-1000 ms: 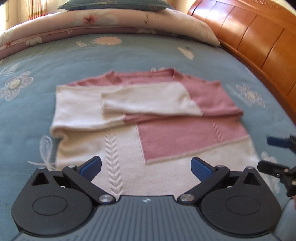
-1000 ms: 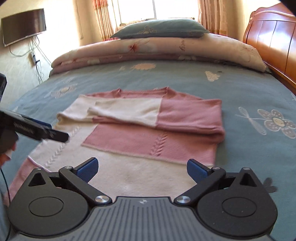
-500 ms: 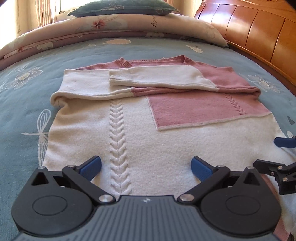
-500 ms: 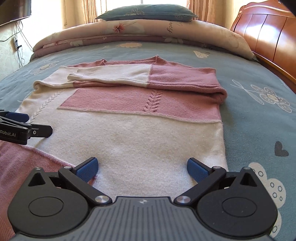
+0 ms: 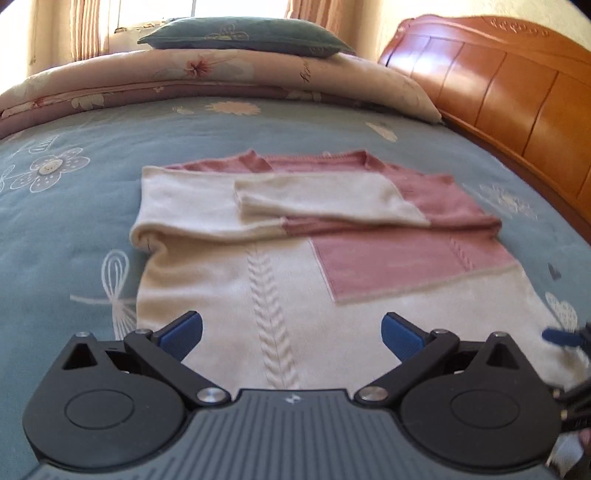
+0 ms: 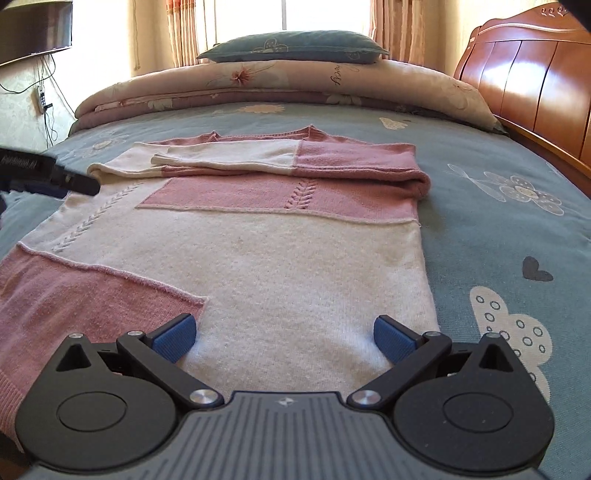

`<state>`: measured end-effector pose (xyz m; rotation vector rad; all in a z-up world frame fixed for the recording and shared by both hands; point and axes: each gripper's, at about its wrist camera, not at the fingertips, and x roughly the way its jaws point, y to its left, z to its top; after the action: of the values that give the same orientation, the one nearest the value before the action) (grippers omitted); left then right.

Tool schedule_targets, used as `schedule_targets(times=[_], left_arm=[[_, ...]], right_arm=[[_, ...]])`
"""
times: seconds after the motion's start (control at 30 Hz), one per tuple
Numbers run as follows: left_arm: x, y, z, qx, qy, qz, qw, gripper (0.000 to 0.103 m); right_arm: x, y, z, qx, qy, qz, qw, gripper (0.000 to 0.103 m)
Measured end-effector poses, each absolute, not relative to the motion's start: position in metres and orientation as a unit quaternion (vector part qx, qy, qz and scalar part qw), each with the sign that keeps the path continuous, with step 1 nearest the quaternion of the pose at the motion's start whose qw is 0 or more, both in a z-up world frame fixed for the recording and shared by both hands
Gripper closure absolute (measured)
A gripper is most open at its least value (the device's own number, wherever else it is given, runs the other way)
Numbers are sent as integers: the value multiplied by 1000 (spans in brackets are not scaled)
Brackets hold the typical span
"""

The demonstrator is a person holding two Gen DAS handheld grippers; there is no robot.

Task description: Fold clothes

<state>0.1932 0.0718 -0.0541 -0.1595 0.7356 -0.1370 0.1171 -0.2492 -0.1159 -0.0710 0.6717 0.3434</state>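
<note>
A pink and cream knit sweater lies flat on the bed with its hem toward me. Both sleeves are folded across the chest. My left gripper is open just above the cream lower part, near the cable stitch, with nothing between its fingers. In the right wrist view the sweater fills the middle. My right gripper is open over the hem at the sweater's right side, holding nothing. The left gripper shows as a dark bar at the far left. The right gripper's blue tip shows blurred at the right edge.
The blue flowered bedspread surrounds the sweater. A rolled quilt with a green pillow lies across the far end. A wooden headboard runs along the right side. A wall screen hangs at the left.
Both grippers dropped low toward the hem half a second ago. The left one now looks from higher up, and the right sits nearer the hem. Both stay open and the sweater has not moved.
</note>
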Motion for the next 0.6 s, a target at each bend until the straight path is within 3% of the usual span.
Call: schedule_targets(times=[0.2, 0.6], left_arm=[[255, 120, -83, -201, 383, -43, 900, 1], [231, 110, -66, -181, 392, -72, 899, 1]], right_arm=[[116, -253, -119, -28, 316, 177, 932, 0], [117, -253, -120, -26, 312, 180, 932, 0]])
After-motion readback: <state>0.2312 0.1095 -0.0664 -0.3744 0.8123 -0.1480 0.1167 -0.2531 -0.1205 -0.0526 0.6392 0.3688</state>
